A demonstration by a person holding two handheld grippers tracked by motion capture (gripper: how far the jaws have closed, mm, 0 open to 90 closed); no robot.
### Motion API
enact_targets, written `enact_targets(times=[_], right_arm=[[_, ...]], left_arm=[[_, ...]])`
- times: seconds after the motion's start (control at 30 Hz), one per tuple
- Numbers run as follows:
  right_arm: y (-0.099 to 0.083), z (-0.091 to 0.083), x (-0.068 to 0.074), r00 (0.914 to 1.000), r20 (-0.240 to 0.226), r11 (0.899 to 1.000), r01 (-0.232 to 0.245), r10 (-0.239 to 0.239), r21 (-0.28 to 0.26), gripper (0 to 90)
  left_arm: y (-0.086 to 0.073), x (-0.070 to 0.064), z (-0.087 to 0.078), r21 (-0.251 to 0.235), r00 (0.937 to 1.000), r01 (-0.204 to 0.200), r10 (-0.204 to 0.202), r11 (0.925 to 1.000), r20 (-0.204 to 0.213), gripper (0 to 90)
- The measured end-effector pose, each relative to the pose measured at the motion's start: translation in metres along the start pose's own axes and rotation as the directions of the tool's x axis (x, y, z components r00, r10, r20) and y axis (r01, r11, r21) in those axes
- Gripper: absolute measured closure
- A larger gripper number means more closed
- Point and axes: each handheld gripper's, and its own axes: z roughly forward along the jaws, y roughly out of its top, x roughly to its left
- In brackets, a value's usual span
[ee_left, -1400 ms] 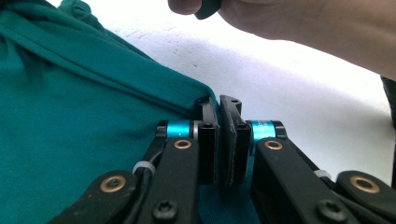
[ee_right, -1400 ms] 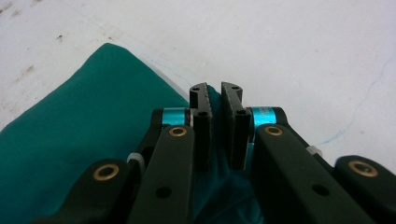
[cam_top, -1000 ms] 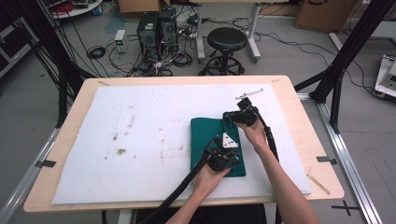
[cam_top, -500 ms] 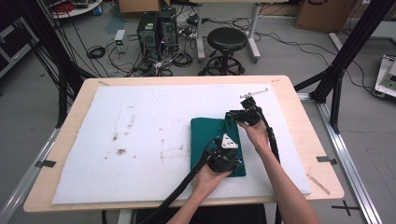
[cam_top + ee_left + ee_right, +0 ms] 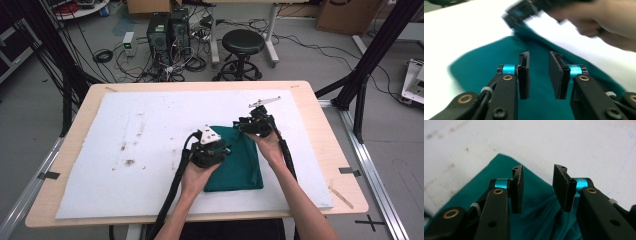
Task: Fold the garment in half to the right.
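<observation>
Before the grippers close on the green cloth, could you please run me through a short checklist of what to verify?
1. Left gripper open: ok, there is a gap between its jaws.
2. Right gripper open: ok, its jaws stand apart too.
3. Green cloth lying on the white mat: ok, folded, with a raised crease along its right side.
4. Right gripper over the cloth's far corner: ok, the corner lies just ahead of its jaws.
5. Cloth between the jaws: cannot tell; both grippers are above the fabric, but contact is not clear.
6. Left gripper view sharp: not ok, the other hand is blurred.
</observation>
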Motion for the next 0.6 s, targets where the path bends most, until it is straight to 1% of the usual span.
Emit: enact_targets(times=[0.03, 0.07, 0.1, 0.13, 0.17, 0.23, 0.3, 0.33, 0.37, 0.4, 0.47, 0.5, 0.57, 0.6], right_arm=[[0.0, 0.002, 0.002, 0.9997, 0.018, 1.0, 0.018, -0.018, 0.012, 61.9], [-0.001, 0.004, 0.004, 0.9978, 0.055, 0.999, 0.034, -0.036, 0.036, 61.9], [-0.003, 0.006, 0.003, 0.9963, 0.078, 0.998, 0.032, -0.036, 0.051, 61.9], [-0.005, 0.006, 0.0, 0.9955, 0.092, 0.998, 0.016, -0.021, 0.058, 62.0], [-0.006, 0.005, -0.002, 0.9954, 0.096, 0.999, 0.005, -0.01, 0.055, 62.2], [-0.012, 0.002, -0.01, 0.9924, 0.12, 0.998, -0.035, 0.029, 0.049, 62.7], [-0.017, -0.002, -0.018, 0.9869, 0.15, 0.997, -0.066, 0.058, 0.048, 63.5], [-0.019, -0.003, -0.022, 0.9833, 0.171, 0.996, -0.072, 0.062, 0.055, 63.6], [-0.023, -0.005, -0.027, 0.9774, 0.194, 0.993, -0.099, 0.084, 0.067, 63.4], [-0.025, -0.006, -0.031, 0.9764, 0.186, 0.99, -0.123, 0.109, 0.063, 63.1], [-0.027, -0.011, -0.035, 0.9745, 0.17, 0.987, -0.155, 0.147, 0.036, 63.1], [-0.028, -0.014, -0.034, 0.9752, 0.166, 0.989, -0.149, 0.146, 0.005, 63.3], [-0.027, -0.017, -0.033, 0.9765, 0.155, 0.989, -0.147, 0.149, -0.025, 64.2], [-0.026, -0.017, -0.033, 0.9759, 0.159, 0.989, -0.146, 0.149, -0.034, 64.8]], left_arm=[[0.0, 0.007, 0.0, -0.004, 0.9996, 0.023, -0.023, 0.9997, -0.016, 71.3], [0.0, 0.012, -0.001, -0.003, 0.999, 0.038, -0.038, 0.9993, -0.021, 71.4], [0.0, 0.017, -0.002, -0.004, 0.9984, 0.049, -0.049, 0.9988, -0.029, 71.5], [0.0, 0.02, -0.002, -0.002, 0.9979, 0.055, -0.055, 0.9985, -0.036, 71.5], [-0.001, 0.025, -0.003, -0.008, 0.9965, 0.069, -0.07, 0.9976, -0.046, 71.5], [-0.001, 0.033, -0.003, -0.014, 0.9949, 0.082, -0.083, 0.9965, -0.058, 71.5], [-0.001, 0.04, -0.001, -0.025, 0.9933, 0.091, -0.093, 0.9955, -0.069, 71.8], [-0.001, 0.045, 0.003, -0.018, 0.9926, 0.089, -0.09, 0.9958, -0.081, 72.2], [-0.002, 0.049, 0.006, -0.017, 0.9924, 0.075, -0.076, 0.997, -0.097, 72.6], [-0.002, 0.052, 0.01, -0.02, 0.9917, 0.073, -0.075, 0.9971, -0.104, 73.3], [-0.003, 0.059, 0.017, -0.023, 0.9901, 0.09, -0.092, 0.9957, -0.107, 73.6], [-0.002, 0.061, 0.02, -0.023, 0.9894, 0.093, -0.095, 0.9954, -0.11, 74.0], [0.0, 0.065, 0.027, -0.029, 0.9873, 0.105, -0.107, 0.9941, -0.117, 74.2], [0.001, 0.067, 0.031, -0.033, 0.9855, 0.107, -0.11, 0.9937, -0.129, 74.2]])
